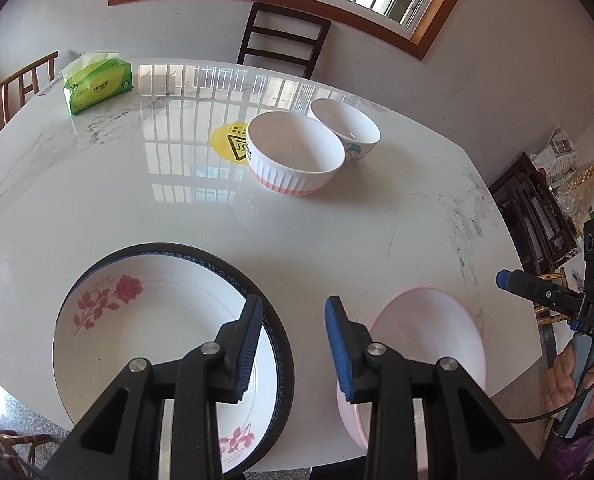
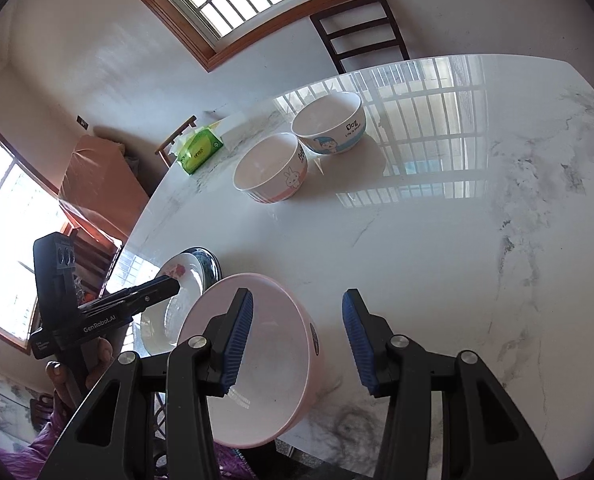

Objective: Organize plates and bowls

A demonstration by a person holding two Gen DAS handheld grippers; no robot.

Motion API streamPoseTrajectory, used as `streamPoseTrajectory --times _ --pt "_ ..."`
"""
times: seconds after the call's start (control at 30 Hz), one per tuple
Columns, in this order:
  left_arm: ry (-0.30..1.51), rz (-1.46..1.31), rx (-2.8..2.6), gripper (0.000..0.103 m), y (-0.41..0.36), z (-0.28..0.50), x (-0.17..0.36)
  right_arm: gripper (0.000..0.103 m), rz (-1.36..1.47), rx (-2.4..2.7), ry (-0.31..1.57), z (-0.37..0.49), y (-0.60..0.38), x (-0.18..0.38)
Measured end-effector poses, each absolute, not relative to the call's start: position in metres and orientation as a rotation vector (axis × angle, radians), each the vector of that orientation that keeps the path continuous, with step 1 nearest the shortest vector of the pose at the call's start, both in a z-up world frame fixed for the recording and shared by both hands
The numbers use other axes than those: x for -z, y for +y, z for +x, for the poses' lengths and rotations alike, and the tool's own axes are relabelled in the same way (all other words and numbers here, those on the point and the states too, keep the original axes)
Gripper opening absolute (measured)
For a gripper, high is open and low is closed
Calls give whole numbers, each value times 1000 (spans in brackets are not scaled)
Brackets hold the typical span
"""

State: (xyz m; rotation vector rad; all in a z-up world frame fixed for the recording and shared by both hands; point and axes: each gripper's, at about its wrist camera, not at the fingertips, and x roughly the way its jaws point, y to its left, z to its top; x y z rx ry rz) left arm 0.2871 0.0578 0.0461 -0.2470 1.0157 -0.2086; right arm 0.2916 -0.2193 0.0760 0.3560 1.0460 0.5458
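While both of my tools are hanging over the near edge of the glossy white marble table point(image 1: 337, 232), my left gripper point(image 1: 293, 344) is standing with fingers apart and empty above the rose-printed white plate on its dark-rimmed plate point(image 1: 145, 320). My right gripper point(image 2: 297, 340) is likewise gaping, empty, over the pale pink bowl point(image 2: 265, 360). Two more bowls, a ribbed pink-based one point(image 1: 297, 160) and a blue cartoon one point(image 1: 349, 128), are sitting together farther off.

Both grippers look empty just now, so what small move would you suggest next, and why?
Probably reach the right gripper forward to the ribbed bowl: both it and the left gripper are open, and two bowls are unstacked beyond the pink bowl.
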Motion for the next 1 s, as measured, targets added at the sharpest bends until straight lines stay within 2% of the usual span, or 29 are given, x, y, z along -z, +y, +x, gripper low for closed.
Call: streamPoseTrajectory --times 0.27,0.57,0.87,1.0 --pt "1023 -333 206 33 80 349 -47 40 405 -599 1184 366 -210 -71" --pt "1013 -325 196 33 90 412 -39 40 361 -588 1226 438 -187 -56" --pt "1072 -339 205 33 91 457 -16 40 333 -571 1283 483 -144 -32" --pt "1075 -334 205 33 89 467 -12 36 321 -566 1302 494 -131 -22"
